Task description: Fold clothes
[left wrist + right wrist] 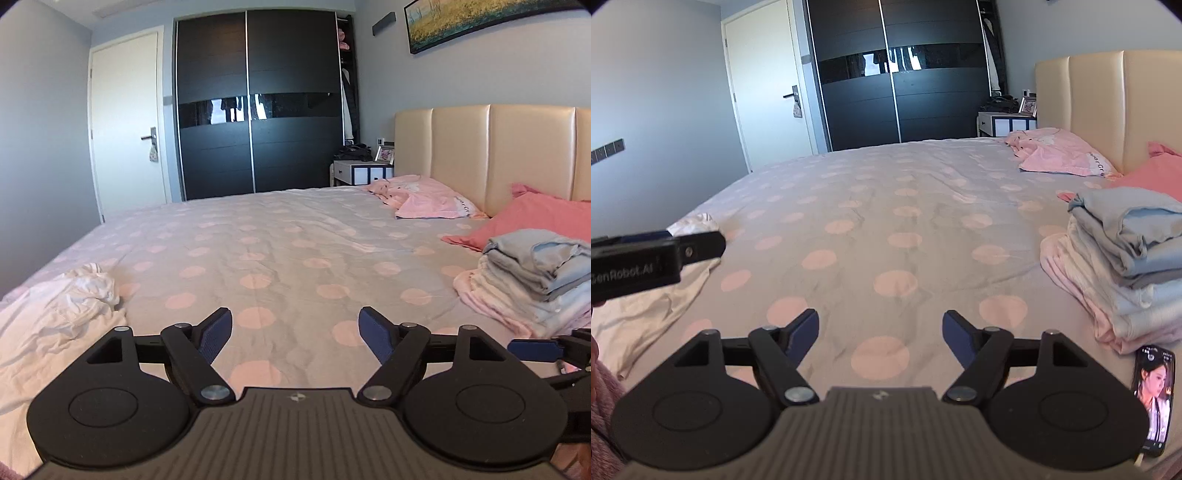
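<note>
White garment [55, 314]: lying crumpled and unfolded on the near left part of the bed, one bunched end rising toward the middle; in the right wrist view [646, 295] it is showing behind the other tool's finger.
Folded stack [535, 280]: sitting on the right side of the bed, grey-blue pieces on top, pale pink and white ones beneath, well apart from the white garment; also showing at the right edge of the right wrist view [1126, 258].
Left gripper [295, 332]: hovering over bare bedspread between garment and stack, its blue-padded jaws standing wide apart and holding nothing; seen from the right wrist view [657, 254] as a black bar reaching in from the left.
Right gripper [881, 334]: also hanging over bare bedspread, jaws spread wide, nothing between the pads; only a blue pad and black linkage of it are peeking in at the right edge of the left wrist view [546, 349].
Bedspread [280, 243]: grey with pink dots, lightly creased, covering the whole bed.
Phone [1154, 398]: lying on the bed just below the folded stack, its screen lit.
Pink pillow [528, 221]: resting behind the stack against the cream headboard [491, 147].
Pale pink bedding [424, 197]: lying rumpled at the far corner by the headboard.
Wardrobe [258, 103]: standing dark at the far wall, beside a white door [125, 122].
Nightstand [360, 173]: sitting between wardrobe and headboard, cluttered on top.
</note>
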